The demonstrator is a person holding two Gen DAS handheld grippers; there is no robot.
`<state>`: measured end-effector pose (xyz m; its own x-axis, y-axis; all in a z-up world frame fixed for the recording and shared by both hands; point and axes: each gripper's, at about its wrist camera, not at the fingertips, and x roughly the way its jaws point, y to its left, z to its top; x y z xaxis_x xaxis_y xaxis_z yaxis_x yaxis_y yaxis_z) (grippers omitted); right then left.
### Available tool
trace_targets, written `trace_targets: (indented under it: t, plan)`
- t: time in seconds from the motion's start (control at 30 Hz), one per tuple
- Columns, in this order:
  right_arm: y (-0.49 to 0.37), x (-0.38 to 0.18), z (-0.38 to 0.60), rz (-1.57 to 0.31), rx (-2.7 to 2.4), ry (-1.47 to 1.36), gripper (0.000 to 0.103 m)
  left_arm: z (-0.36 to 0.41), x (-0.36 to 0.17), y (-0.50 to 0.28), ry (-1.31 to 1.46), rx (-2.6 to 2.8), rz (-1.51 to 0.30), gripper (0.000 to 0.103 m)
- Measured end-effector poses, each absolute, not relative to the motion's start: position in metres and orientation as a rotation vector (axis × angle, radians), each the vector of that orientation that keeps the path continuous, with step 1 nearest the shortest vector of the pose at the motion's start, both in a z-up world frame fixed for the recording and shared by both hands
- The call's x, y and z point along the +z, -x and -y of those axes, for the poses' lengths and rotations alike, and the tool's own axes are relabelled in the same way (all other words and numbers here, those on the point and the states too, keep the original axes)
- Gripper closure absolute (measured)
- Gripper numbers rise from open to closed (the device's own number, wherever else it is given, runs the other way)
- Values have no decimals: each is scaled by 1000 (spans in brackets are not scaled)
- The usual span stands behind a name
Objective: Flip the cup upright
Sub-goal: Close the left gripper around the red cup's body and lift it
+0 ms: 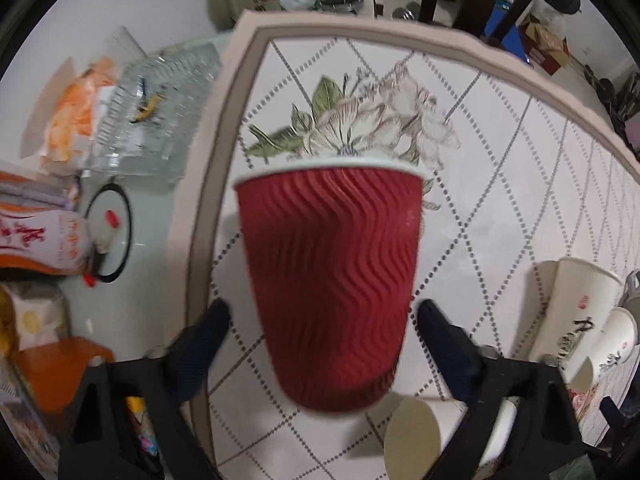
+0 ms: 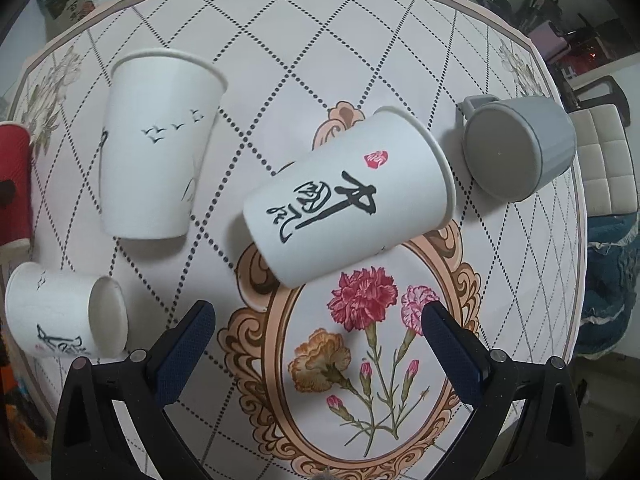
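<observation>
the left gripper (image 1: pixel 324 320) frames a red ripple-wall paper cup (image 1: pixel 330 288), its dark textured fingers (image 1: pixel 208 332) spread wide to either side of the lower body; whether either pad actually touches the cup wall cannot be told from the blurred left wrist view. the cup appears to stand rim-up over the patterned tablecloth (image 1: pixel 500 152), its white lip at the top and its narrower base toward the camera, close to the table's bordered edge. judged from its look, it is light, thin and easily crushed, with the corrugated sleeve offering good friction; a gentle squeeze at mid-body, below the rim, would likely hold it without denting. the right gripper (image 2: pixel 318 328) hovers with its jaws spread wide and holding nothing, above a floral medallion. just beyond it a white paper cup with black calligraphy (image 2: pixel 348 196) lies on its side, mouth to the upper right; another white cup with small birds (image 2: pixel 154 144) lies to its left, a third white cup (image 2: pixel 66 312) sits at the near left, and a grey mug (image 2: pixel 520 148) lies tipped at the far right.
</observation>
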<state>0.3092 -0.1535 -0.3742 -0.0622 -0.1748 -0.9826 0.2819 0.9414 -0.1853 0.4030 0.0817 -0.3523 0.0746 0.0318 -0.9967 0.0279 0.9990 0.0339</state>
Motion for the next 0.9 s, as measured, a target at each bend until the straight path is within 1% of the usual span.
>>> trace_targets:
  t: [0.03, 0.27, 0.47, 0.7, 0.9]
  plan:
    - [-310, -374, 153, -1590, -379, -83, 0, -82, -357, -404, -36, -8, -1501, 32]
    - [-310, -360, 153, -1568, -415, -71, 0, -88, -348, -397, -57, 7, -1432, 33]
    - [-300, -342, 161, -1530, -429, -58, 0, -96, -305, -376, -61, 9, -1369, 33]
    - [-265, -321, 180, -1484, -420, -67, 0, -87, -235, -327, -70, -3, -1292, 33]
    - [-230, -309, 205, -1457, -400, -84, 0, -48, -215, -269, -92, -30, -1284, 33]
